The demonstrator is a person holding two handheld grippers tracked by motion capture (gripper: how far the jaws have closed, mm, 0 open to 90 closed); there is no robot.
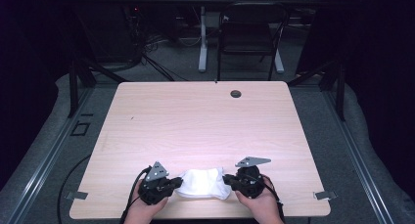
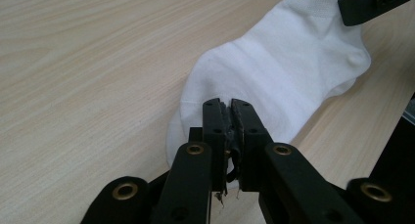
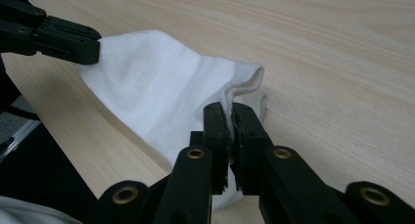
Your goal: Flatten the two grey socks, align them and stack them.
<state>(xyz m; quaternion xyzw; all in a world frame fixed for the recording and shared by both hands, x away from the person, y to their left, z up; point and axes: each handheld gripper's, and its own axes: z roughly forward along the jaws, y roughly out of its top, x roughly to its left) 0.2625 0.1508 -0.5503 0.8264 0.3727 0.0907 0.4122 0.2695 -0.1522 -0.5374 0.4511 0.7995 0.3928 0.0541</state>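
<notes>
The white sock [image 1: 203, 183] lies at the 6 o'clock edge of the table [image 1: 195, 121], stretched between the two claws. It looks light, soft and limp, likely to sag or bunch unless taken by its ends. The left claw [image 2: 230, 117] is clamped on its toe end and the right claw [image 3: 230, 121] on its cuff, so its long axis runs from 9 to 3 o'clock, cuff toward 3.

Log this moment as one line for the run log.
left gripper: shut on sock toe end | right gripper: shut on sock cuff | sock: held between both, near front edge of table
</notes>
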